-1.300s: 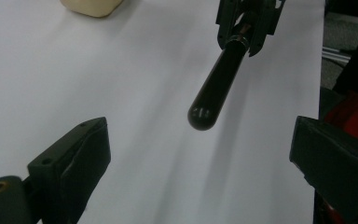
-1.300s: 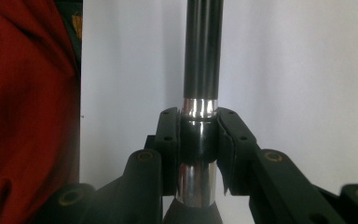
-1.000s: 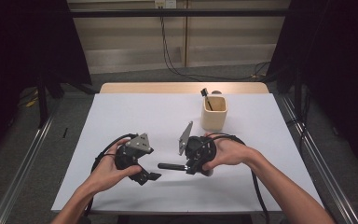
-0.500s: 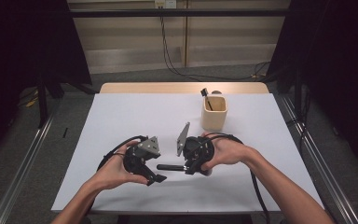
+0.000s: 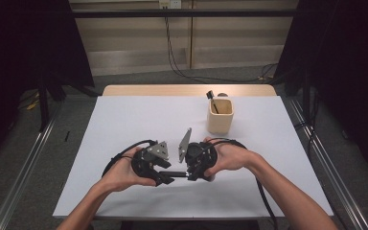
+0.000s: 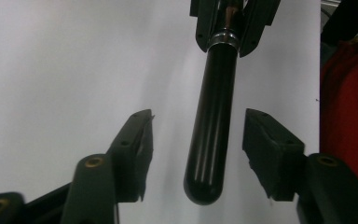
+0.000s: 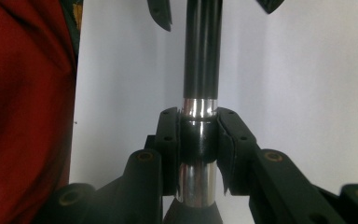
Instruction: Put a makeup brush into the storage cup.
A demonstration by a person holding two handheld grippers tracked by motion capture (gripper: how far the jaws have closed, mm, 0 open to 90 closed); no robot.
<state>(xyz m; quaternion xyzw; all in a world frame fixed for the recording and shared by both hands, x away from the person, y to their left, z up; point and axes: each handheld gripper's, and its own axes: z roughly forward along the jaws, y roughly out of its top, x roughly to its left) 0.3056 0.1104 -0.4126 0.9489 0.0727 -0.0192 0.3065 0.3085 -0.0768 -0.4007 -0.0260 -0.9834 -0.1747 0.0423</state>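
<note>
since the earlier frame, my left gripper (image 5: 165, 178) has shifted in toward the right one, and its jaws have just been closing; the rounded end of the black pen (image 6: 213, 126) now lies between them, with a gap visible on each side, so the pads are not yet pressing. at centre, the pen spans level between the two grippers, low over the white table (image 5: 124, 120) near its front edge. my right gripper (image 7: 198, 140) is clamped on the pen at the chrome band (image 7: 198, 108), pads tight on both sides.

handling judgement: the pen looks light, rigid and glossy, so it is likely slippery under rubber pads. take hold on the straight barrel short of the rounded tip (a grip on the taper would probably squeeze it out). if the barrel is a cap, pull along the axis, not sideways.

clearance: open table lies to the left and behind the grippers. the front edge of the table is near. further right and back stands the beige holder (image 5: 220, 116) with a dark item in it, well apart from the right gripper.
</note>
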